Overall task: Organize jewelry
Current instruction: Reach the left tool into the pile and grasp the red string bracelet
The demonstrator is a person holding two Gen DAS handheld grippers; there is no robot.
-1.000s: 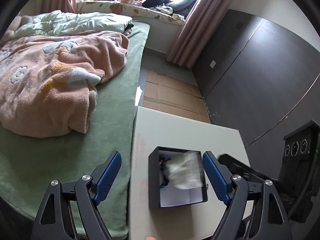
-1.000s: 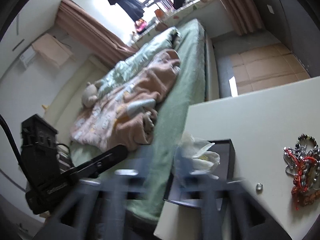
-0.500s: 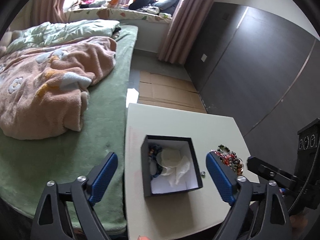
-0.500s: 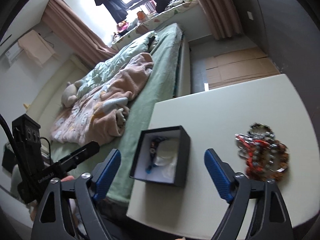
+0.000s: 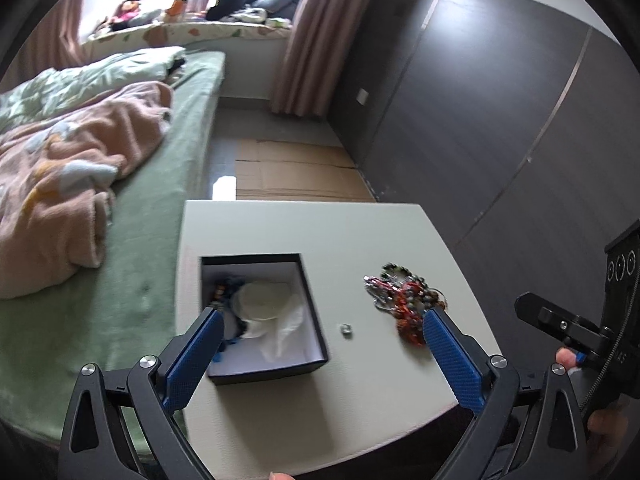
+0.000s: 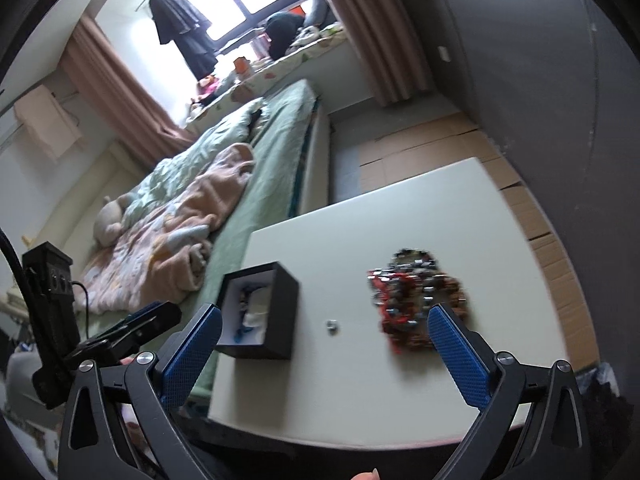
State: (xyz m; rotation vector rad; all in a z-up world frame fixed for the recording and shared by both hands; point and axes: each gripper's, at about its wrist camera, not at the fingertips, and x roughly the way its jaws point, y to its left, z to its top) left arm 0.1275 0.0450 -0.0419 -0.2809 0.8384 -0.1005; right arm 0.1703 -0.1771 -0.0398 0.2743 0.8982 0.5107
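A black box (image 5: 272, 371) with a white lining stands on the left part of the white table (image 5: 320, 232). Blue beads (image 5: 230, 286) and a white pad with tissue (image 5: 266, 302) lie inside it. To the right of the box sits a tangled pile of red and silver jewelry (image 5: 404, 300), with one small silver ring (image 5: 346, 330) between the two. My left gripper (image 5: 323, 316) hovers over the near side of the table, its jaws opening with nothing between them. My right gripper (image 6: 325, 312) hangs above the ring (image 6: 332, 325), between the box (image 6: 280, 312) and the pile (image 6: 416, 304), jaws also opening and empty.
A bed (image 5: 160, 240) with a green cover and a pink blanket (image 5: 60, 184) runs along the table's left edge. A dark wall (image 5: 500, 120) stands to the right. Flattened cardboard (image 5: 296, 172) covers the floor beyond the table. A hand (image 5: 608, 428) shows at the lower right.
Both grippers have drawn back and to the right of the box while their jaws spread wider. The white tissue has settled inside the box. The jewelry pile has come into the left wrist view.
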